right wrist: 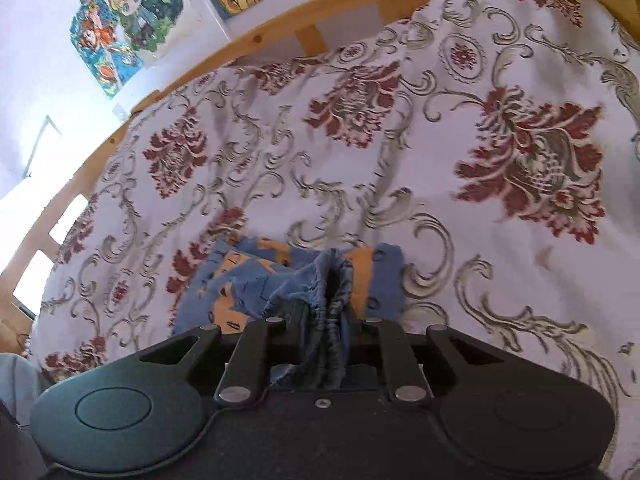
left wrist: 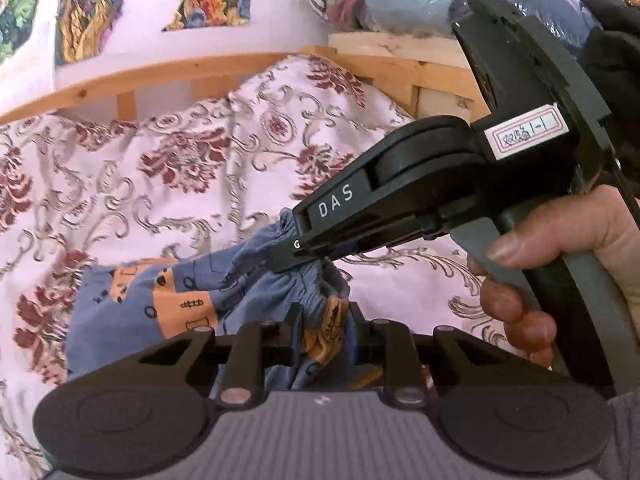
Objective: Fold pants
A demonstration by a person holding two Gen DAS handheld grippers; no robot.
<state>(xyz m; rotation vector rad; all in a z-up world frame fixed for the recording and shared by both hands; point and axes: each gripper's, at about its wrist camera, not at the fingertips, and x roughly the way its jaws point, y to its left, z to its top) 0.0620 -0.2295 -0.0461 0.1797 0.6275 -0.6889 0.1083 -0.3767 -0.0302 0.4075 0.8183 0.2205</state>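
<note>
Both grippers are clamped on the gathered elastic waistband of a pair of small blue pants [left wrist: 160, 300] printed with orange patches. In the left wrist view the left gripper [left wrist: 324, 332] has its jaws closed on a bunch of the fabric low in the centre of the frame, and the right gripper [left wrist: 298, 256] reaches in from the right, held in a hand [left wrist: 560, 276], biting the waistband just above. In the right wrist view the right gripper [right wrist: 326, 332] has its jaws closed on the ruched band, with the pants [right wrist: 240, 280] trailing away at centre-bottom onto the floral bedspread [right wrist: 360, 140].

This looks like an early step: the waist is pinched at two neighbouring points and the legs lie rumpled to the left. The next move likely calls for drawing the two grips apart to stretch the waistband, then laying the pants flat on the bedspread before any fold.
</note>
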